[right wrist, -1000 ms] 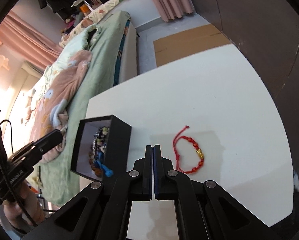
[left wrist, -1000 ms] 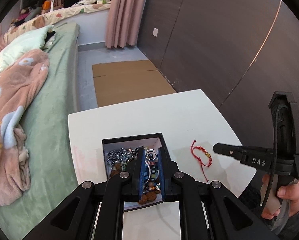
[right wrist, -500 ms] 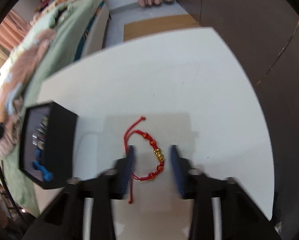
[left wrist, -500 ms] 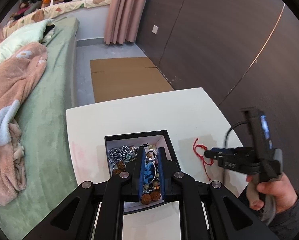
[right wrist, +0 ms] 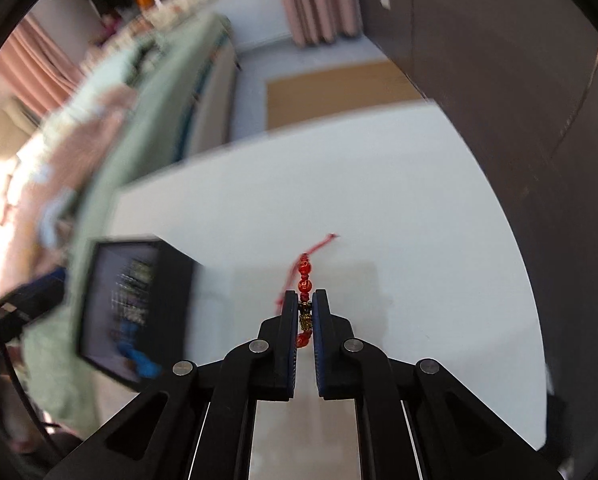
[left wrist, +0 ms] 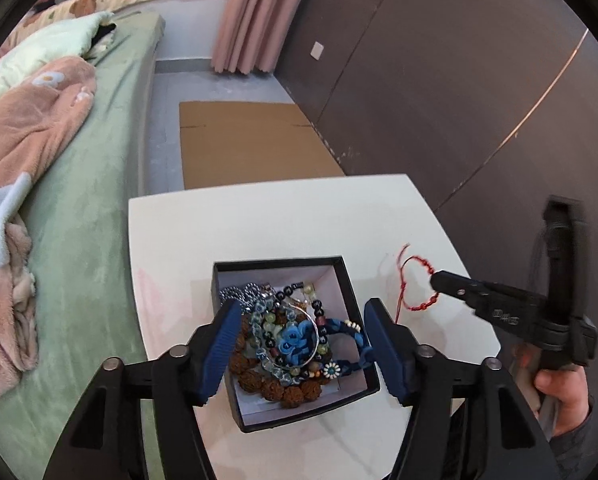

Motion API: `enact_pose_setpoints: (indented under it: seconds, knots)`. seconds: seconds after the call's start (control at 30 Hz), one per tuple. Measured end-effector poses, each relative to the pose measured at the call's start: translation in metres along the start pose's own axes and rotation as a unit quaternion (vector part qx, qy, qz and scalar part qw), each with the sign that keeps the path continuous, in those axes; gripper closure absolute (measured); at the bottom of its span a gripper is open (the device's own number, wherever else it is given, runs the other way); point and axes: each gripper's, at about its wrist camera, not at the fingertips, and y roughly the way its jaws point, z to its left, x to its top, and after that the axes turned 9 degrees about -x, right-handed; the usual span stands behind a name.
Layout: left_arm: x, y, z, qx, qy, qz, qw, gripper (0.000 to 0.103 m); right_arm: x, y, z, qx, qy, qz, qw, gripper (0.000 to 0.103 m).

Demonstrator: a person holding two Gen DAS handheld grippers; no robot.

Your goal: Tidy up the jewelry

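Your right tongs (right wrist: 306, 312) had clamped onto the red bracelet (right wrist: 305, 276) mid-frame. Your left tongs (left wrist: 299, 344) were spread wide, gripping nothing, over the black box (left wrist: 349, 292) of beads on the tabletop (left wrist: 259, 216).

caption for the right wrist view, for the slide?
Right gripper shut on the red bead bracelet over the white table, black jewelry box to its left.

Left gripper (left wrist: 299, 344): jaws were nearly closed over black box (left wrist: 351, 300), now spread wide, blue pads either side of bead pile.

Right gripper (right wrist: 305, 312): was shut a second ago, opened astride red bracelet (right wrist: 305, 276) half a second ago, now clamped on its gold charm (bracelet edge-on between pads). Right view now blurred.
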Motion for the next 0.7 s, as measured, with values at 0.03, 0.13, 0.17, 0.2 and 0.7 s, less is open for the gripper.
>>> enact_pose_setpoints:
  seconds: [0.03, 0.13, 0.17, 0.2, 0.7]
  knots:
    - [0.000, -0.001, 0.001, 0.000, -0.001, -0.002, 1.0000, 0.038, 0.001, -0.007, 0.001, 0.014, 0.004, -0.014, 1.000, 0.095]
    - [0.002, -0.004, 0.005, 0.004, -0.008, -0.005, 0.9999, 0.038, 0.005, -0.020, 0.006, 0.052, 0.012, -0.039, 0.998, 0.095]
    - [0.002, -0.004, 0.006, 0.005, -0.010, -0.006, 0.9999, 0.038, 0.006, -0.022, 0.008, 0.063, 0.011, -0.045, 0.997, 0.095]
    - [0.003, -0.005, 0.008, 0.006, -0.011, -0.007, 0.9999, 0.038, 0.006, -0.026, 0.012, 0.076, 0.009, -0.053, 0.996, 0.095]
    - [0.008, -0.018, 0.033, 0.027, -0.039, -0.026, 0.9985, 0.038, 0.006, -0.025, 0.096, 0.173, -0.031, -0.047, 0.983, 0.082]
